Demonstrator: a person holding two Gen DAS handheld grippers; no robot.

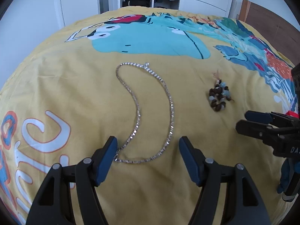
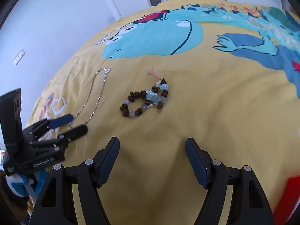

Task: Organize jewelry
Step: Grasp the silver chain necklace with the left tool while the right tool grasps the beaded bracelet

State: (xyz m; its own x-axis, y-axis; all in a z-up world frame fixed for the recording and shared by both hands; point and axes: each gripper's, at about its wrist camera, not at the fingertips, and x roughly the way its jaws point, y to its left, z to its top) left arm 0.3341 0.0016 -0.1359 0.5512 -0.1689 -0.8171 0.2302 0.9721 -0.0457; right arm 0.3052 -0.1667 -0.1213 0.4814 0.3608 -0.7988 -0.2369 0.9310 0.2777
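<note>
setup: a sparkly silver rhinestone chain necklace (image 1: 150, 112) lies in a loose open loop on the yellow cartoon-print bedspread (image 1: 75, 86); well to its right sits a bunched bracelet of dark brown and pale blue beads with a pinkish tassel (image 2: 145, 99)

left hand-held gripper (image 1: 148, 146): jaws spread wide, low over the near end of the necklace loop; the left pad looks like it's right at the chain's bottom corner, can't tell if it's actually touching

right hand-held gripper (image 2: 152, 150): also spread, nothing in it; hovering short of the bracelet, not touching

snag risk: the chain is thin and lies flat on soft fabric; closing here could easily pinch bedspread along with it, or miss the chain entirely; I'd guess that's the big one

tangle risk: grabbing one side of the loop and lifting would drag the rest into a knot

bracelet risk: it's heaped up, with the tassel loose; a pinch on one bead probably lets the rest roll or slip out

missing bit: no box or tray clearly in view; just a red blur at the right camera's edge, can't say what it is
</note>
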